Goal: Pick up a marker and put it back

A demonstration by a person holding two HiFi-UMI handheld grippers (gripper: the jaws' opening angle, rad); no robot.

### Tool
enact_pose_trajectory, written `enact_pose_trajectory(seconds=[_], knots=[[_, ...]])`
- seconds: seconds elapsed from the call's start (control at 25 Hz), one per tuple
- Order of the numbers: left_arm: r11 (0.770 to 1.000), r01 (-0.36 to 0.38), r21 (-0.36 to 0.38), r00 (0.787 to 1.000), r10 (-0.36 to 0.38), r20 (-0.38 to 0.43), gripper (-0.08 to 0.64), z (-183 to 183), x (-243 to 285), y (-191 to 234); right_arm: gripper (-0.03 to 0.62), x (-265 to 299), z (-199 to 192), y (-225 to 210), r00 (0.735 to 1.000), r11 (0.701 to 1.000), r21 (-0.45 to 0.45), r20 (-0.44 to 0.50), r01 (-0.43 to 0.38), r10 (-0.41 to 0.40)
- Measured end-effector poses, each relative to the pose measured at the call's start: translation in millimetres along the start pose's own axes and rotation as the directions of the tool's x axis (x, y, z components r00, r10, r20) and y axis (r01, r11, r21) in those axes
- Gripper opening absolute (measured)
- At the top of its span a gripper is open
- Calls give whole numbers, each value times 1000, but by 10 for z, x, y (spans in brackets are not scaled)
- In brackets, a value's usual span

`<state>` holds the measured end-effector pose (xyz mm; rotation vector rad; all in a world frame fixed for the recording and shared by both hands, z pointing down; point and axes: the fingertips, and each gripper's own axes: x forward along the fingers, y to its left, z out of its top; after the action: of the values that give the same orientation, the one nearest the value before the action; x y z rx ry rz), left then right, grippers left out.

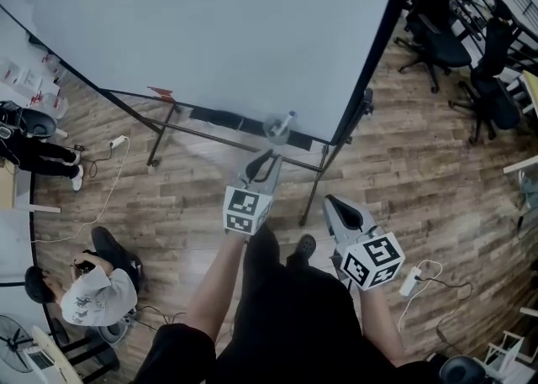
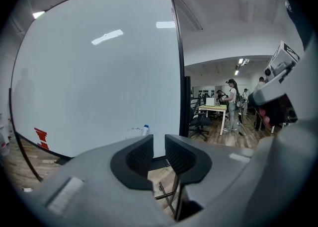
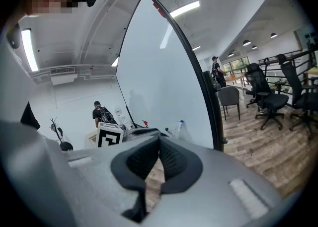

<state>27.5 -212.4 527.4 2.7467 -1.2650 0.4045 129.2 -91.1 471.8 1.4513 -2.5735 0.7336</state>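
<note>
Head view, whiteboard [image 1: 210, 29]: shown far, on a stand over the wood floor [image 1: 403, 181].
Head view, marker [image 1: 287, 119]: blue-capped, stood tilted in a clear cup [image 1: 274, 129] at the board's near edge, right of centre.
Head view, left gripper [image 1: 267, 160]: held just near of the clear cup and pointed at it; no contact is seen.
Head view, right gripper [image 1: 330, 203]: held nearer and further right, well apart from the marker.
Head view, bystander [image 1: 97, 290]: seated on the floor, near left.
Head view, office chairs [image 1: 471, 63]: far right.
Left gripper view, left gripper [image 2: 159, 144]: jaws parted by a narrow gap, w/ nothing betw. them.
Left gripper view, marker [image 2: 145, 129]: seen far beyond the jaws, just left of the gap, against the whiteboard [image 2: 99, 72].
Right gripper view, right gripper [image 3: 159, 140]: jaw tips touching, closed on nothing.
Right gripper view, marker [image 3: 180, 124]: far, right of the jaw tips, at the foot of the whiteboard [image 3: 164, 82].
Right gripper view, marker cube [image 3: 109, 136]: part of the left gripper, seen at left.
</note>
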Motion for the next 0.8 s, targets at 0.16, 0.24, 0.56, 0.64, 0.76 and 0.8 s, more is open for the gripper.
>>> enact_pose_trajectory(seconds=[0.16,0.24,0.56,0.64,0.76,0.8], knots=[[1000,-1,-9,1000,1,-3,74,-80,-89,-111,3,-77,-113,-38,1000,1000,16,-7,13,-13],[1000,11,-10,1000,-11,2,69,-55,-174,-179,3,-115,-158,5,1000,999,29,-4,15,-15],[994,109,-10,994,-109,31,35,37,-492,-443,3,-139,-180,269,998,997,54,28,47,-48],[991,136,-12,990,-135,37,29,40,-622,-492,3,-131,-205,377,998,996,61,31,59,-61],[984,177,-20,983,-175,60,18,62,-871,-522,3,-118,-279,574,996,995,62,31,81,-83],[982,187,-22,980,-185,66,18,59,-959,-530,3,-123,-313,638,995,994,67,29,92,-94]])
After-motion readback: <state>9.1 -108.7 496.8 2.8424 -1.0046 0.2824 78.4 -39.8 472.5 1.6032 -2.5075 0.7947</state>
